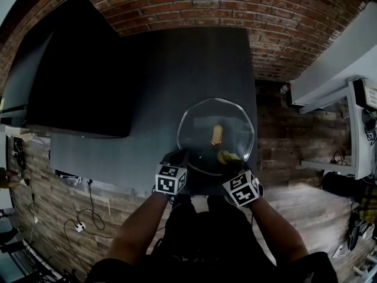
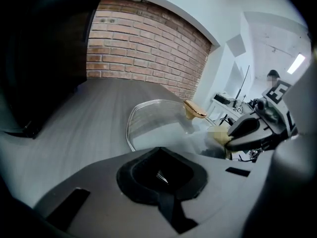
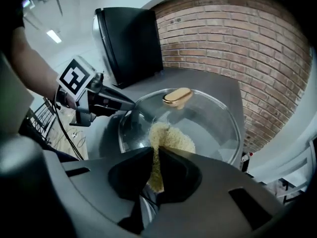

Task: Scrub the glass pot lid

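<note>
The round glass pot lid (image 1: 203, 125) with a gold knob (image 1: 217, 134) lies on the dark grey table (image 1: 165, 69), close to its near edge. My left gripper (image 1: 178, 156) is shut on the lid's near-left rim; a sliver of glass shows between its pads (image 2: 159, 175). My right gripper (image 1: 231, 158) is shut on a yellow sponge (image 3: 168, 140), which presses on the lid's glass (image 3: 208, 120) below the knob (image 3: 177, 96). The left gripper view shows the lid (image 2: 158, 118), the knob (image 2: 194, 109) and the right gripper (image 2: 237, 132) holding the sponge (image 2: 220, 135).
A big black box (image 1: 82, 75) stands on the table's left half. A brick wall (image 1: 235, 5) runs behind the table. Cables (image 1: 76, 220) lie on the floor at lower left, and white shelving (image 1: 353, 122) stands to the right.
</note>
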